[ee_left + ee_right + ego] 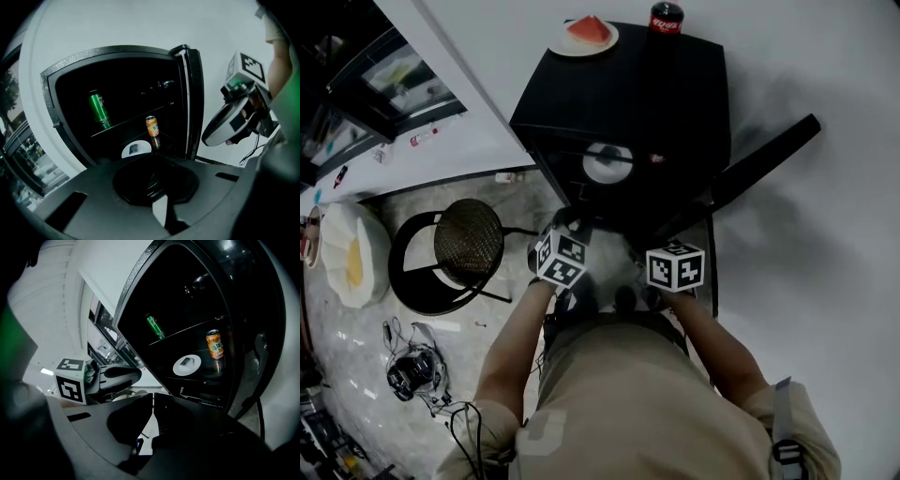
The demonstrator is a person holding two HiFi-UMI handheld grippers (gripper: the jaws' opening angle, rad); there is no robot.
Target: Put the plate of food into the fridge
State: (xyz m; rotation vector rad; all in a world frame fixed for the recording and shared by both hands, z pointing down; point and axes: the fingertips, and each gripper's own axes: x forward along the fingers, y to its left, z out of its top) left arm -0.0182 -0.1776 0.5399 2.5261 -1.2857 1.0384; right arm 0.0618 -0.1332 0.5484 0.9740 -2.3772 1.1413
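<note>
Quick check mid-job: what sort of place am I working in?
Probably a lounge or office corner: a black mini fridge against a white wall, a round chair and a white floor cushion nearby.

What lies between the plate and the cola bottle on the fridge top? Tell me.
Nothing: the head view shows only bare black fridge top between the plate and the cola bottle.

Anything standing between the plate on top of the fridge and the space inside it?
Nothing visible blocks the plate on top: the fridge door stands open. Inside, a white plate and an orange can sit low, a green can higher.
</note>
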